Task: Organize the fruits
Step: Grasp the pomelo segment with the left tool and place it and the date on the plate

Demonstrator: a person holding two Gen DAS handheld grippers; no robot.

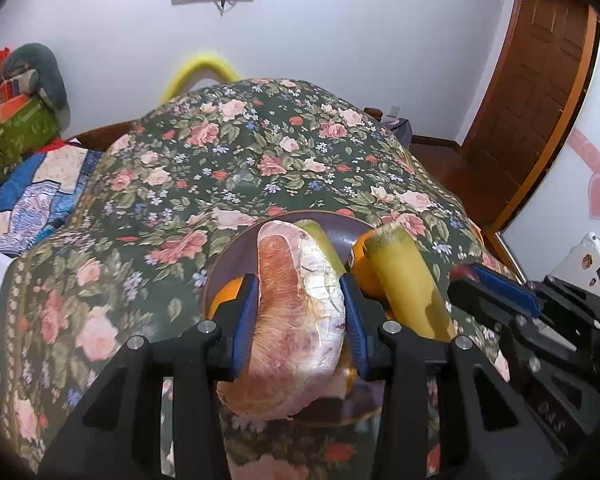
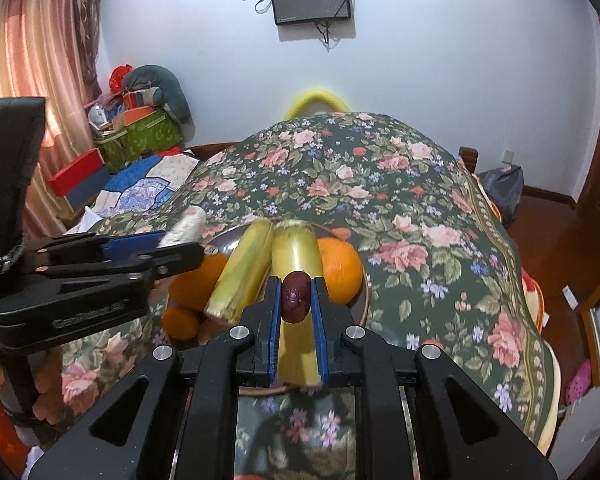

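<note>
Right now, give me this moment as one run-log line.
left gripper: shut on pomelo segment | right gripper: shut on red date | plate: oranges, sugarcane pieces

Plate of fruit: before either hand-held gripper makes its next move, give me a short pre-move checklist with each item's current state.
1. Left hand-held gripper grips the peeled pomelo segment with both pads: ok.
2. Right hand-held gripper grips the small dark red fruit: ok.
3. Pomelo segment lifted clear of the plate: cannot tell.
4. Two sugarcane pieces and the oranges lie settled on the plate: ok.
5. The two grippers are apart, not touching: ok.
6. Place where the held fruits should go is in view: not ok.
</note>
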